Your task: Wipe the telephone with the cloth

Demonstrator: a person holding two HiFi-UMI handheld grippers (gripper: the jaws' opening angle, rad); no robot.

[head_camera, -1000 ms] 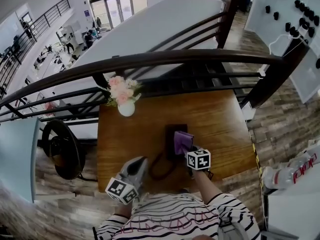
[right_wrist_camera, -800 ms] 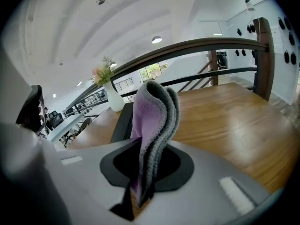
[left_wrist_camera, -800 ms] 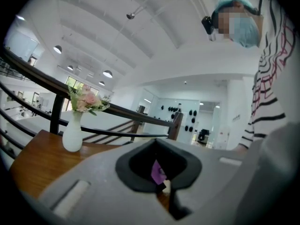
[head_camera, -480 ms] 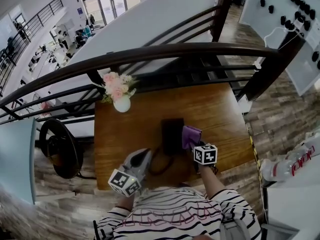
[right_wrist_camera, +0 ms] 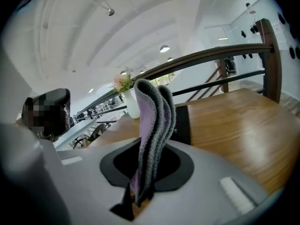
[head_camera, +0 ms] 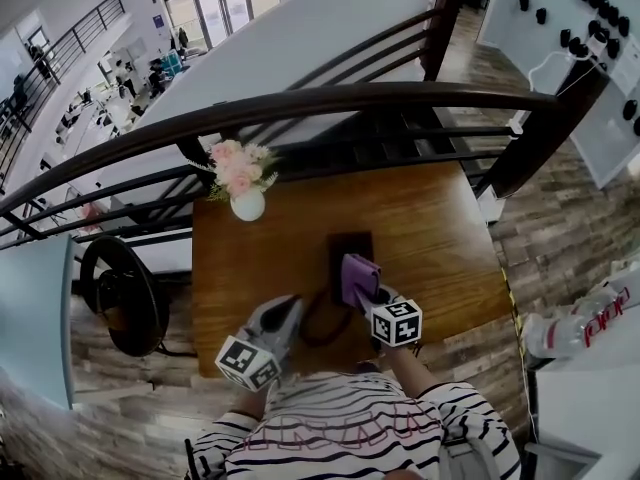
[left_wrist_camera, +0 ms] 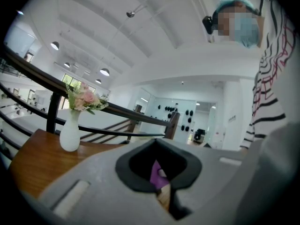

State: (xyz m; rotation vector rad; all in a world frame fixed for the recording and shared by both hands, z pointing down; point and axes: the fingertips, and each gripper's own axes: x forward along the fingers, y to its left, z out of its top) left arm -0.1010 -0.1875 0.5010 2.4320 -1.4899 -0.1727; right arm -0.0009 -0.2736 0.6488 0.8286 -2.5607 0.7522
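Cloth (head_camera: 360, 274) clamped in right gripper (head_camera: 370, 294) jaws, over telephone (head_camera: 348, 248), left gripper (head_camera: 288, 310) jaws together

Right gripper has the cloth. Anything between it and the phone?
Nothing visible. The cloth, clamped in the right gripper, overlaps the telephone from above. The flower vase stands apart toward the table's far left corner, and the left gripper is off near the front edge.
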